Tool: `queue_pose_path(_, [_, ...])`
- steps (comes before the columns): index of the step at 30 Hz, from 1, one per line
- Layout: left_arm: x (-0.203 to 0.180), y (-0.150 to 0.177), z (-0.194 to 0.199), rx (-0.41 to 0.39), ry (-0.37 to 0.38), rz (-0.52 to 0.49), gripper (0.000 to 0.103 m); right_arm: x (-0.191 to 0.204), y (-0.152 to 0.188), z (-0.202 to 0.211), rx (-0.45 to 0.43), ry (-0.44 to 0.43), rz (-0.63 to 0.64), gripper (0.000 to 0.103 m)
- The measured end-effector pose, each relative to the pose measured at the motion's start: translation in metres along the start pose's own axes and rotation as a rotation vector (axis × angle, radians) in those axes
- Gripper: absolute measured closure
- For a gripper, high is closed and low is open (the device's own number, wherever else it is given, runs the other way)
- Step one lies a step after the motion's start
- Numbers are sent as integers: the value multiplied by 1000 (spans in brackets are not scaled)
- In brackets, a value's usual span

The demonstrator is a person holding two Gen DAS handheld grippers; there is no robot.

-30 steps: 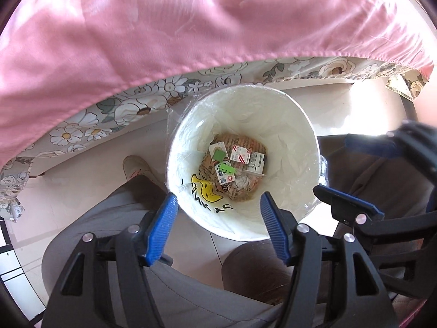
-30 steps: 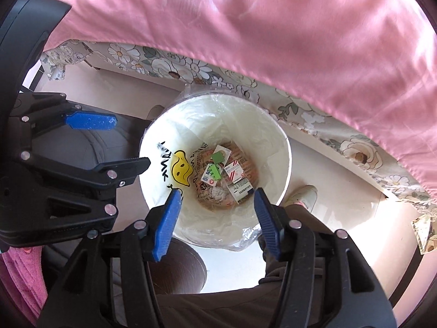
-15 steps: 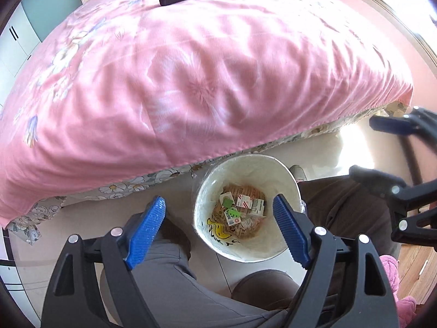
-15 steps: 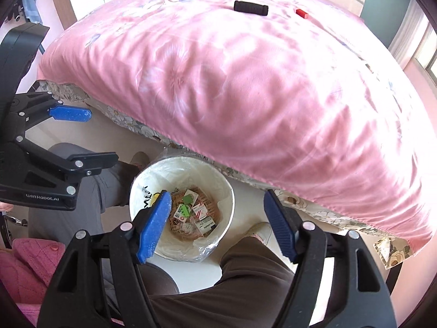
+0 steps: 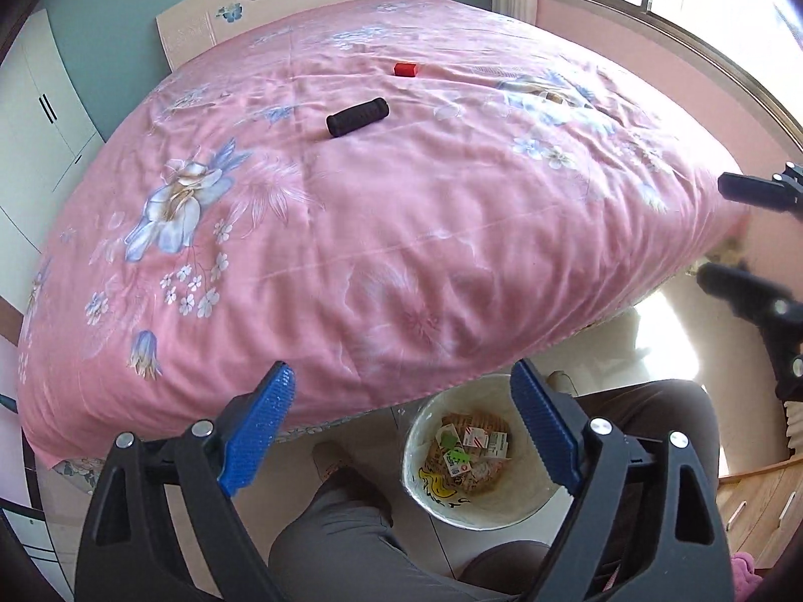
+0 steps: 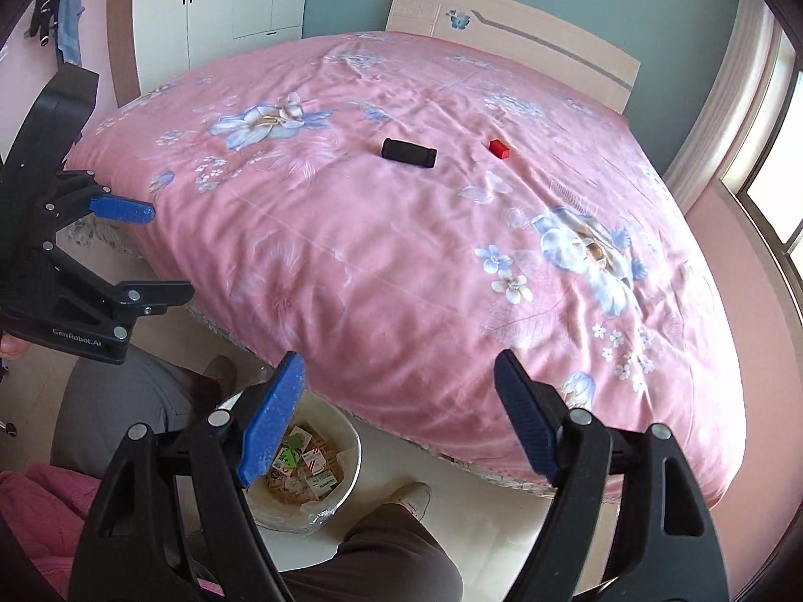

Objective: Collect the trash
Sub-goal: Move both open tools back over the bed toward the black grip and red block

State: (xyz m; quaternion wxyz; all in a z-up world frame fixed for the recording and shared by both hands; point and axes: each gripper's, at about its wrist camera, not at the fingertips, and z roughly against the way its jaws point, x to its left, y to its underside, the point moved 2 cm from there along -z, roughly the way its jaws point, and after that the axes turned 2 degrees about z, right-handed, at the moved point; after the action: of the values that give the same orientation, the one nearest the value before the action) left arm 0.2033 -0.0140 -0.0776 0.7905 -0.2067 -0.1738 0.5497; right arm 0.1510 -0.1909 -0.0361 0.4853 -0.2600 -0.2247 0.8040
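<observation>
Below, at six o'clock, a white bin (image 5: 482,514) holds cartons and wrappers; a black roll (image 5: 357,117) and red block (image 5: 405,69) lie on the pink bed (image 5: 401,231). Both grippers (image 5: 401,431) (image 6: 396,416), jaws just widening, grip nothing.

— Inspector: What can't you confirm?

— Operator: From my left wrist view, the right tongs (image 5: 722,231) are cut off by the frame edge and blurred. The bin (image 6: 351,456) sits partly behind my blue pad (image 6: 271,421) in the right view. Print on the packets (image 5: 469,444) is too small for me to read.

— Inspector: Anything else?

— Operator: The red object (image 6: 499,148) is too small to identify.
</observation>
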Motion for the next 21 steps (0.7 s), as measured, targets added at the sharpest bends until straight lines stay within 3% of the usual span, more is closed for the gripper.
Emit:
queue_pose_path(17, [19, -79, 20, -101, -65, -55, 13, -67, -92, 29, -129, 78, -19, 26])
queue_pose_path(21, [21, -99, 23, -125, -73, -74, 13, -77, -113, 30, -150, 87, -7, 22])
